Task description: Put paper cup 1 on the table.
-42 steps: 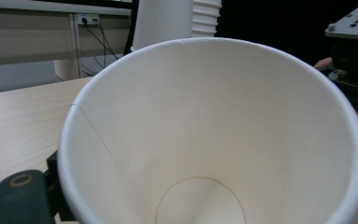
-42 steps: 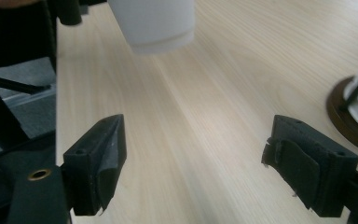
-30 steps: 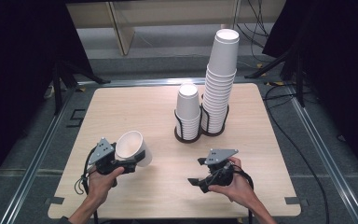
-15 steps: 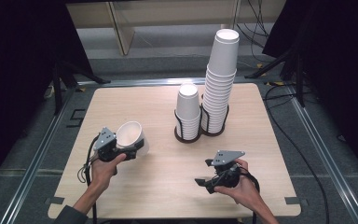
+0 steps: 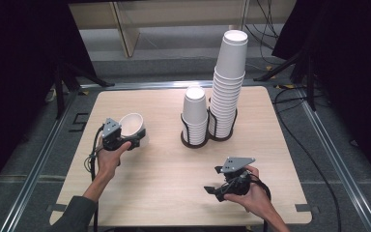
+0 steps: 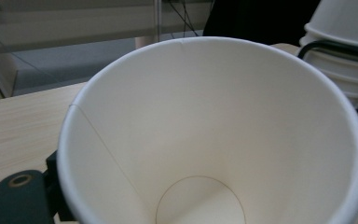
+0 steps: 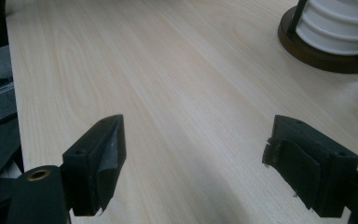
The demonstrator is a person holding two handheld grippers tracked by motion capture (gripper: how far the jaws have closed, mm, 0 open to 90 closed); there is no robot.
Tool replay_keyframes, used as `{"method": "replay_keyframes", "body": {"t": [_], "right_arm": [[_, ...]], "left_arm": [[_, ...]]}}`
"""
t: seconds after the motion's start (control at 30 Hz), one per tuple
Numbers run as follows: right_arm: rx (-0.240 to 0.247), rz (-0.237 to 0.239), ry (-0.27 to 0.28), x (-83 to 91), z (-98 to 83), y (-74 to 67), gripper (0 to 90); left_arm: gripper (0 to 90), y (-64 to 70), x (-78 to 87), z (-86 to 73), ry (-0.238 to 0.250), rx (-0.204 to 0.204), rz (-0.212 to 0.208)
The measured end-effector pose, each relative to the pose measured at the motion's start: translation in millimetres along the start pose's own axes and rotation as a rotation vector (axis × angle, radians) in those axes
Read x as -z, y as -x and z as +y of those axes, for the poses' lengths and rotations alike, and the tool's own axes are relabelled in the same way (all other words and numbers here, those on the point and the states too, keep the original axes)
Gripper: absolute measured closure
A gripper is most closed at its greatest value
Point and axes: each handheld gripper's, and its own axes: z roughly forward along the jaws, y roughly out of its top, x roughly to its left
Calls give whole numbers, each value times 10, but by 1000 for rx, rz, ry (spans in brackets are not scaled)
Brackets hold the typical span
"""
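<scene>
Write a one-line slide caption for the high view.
Left gripper holds a paper cup over the table; right gripper waits open.

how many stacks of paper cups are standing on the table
2: a short stack in the left ring of the black wire holder, and a tall stack in its right ring. One more single cup sits in the left gripper.

left tool (image 5: 134, 140) jaws hidden behind paper cup (image 6: 214, 135), cup base cut off
</scene>
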Motion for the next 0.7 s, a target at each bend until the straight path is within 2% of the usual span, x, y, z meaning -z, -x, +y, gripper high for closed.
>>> {"method": "replay_keyframes", "body": {"t": [0.1,0.3,0.5,0.7], "right_arm": [[0,-4,-6,-5,-7,11,198],[3,-3,-16,-17,-20,20,198],[4,2,-17,-28,-23,14,199],[15,3,-18,-34,-26,14,199]], "left_arm": [[132,-73,-80,-6,-17,-8,41],[131,-195,-232,-10,-38,-7,88],[130,-272,-393,12,-73,-46,142],[130,-357,-512,-7,-84,-31,171]]}}
